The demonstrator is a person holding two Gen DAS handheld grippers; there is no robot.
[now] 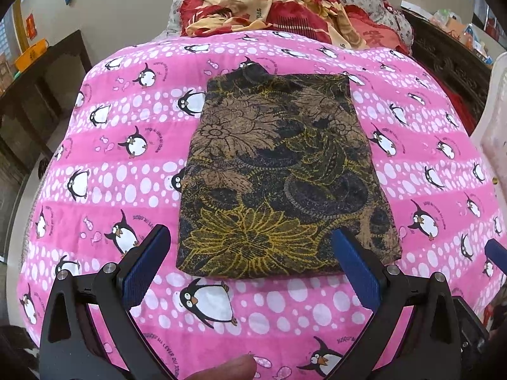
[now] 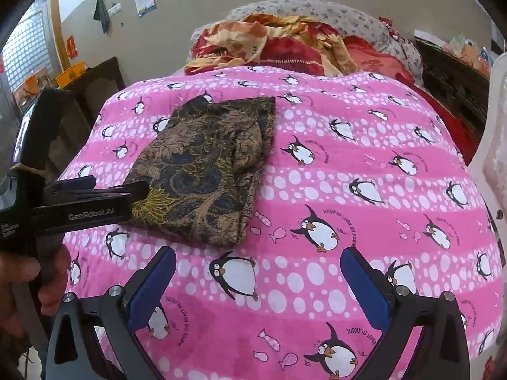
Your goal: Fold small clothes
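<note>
A dark floral garment [image 1: 279, 174] in black, brown and yellow lies folded flat in a neat rectangle on the pink penguin blanket [image 1: 104, 171]. My left gripper [image 1: 250, 247] is open and empty, hovering over the garment's near edge. In the right wrist view the garment [image 2: 206, 171] lies to the left. My right gripper [image 2: 258, 262] is open and empty above bare blanket [image 2: 364, 158], right of the garment's near corner. The left gripper [image 2: 111, 191] shows from the side at that view's left edge, by the garment's near edge.
A heap of red and orange bedding [image 1: 275, 9] and a grey floral pillow [image 2: 317, 15] lie at the far end of the bed. Dark wooden furniture stands left [image 1: 41, 95] and right [image 1: 450, 72]. A white plastic object [image 2: 494, 145] is at the right edge.
</note>
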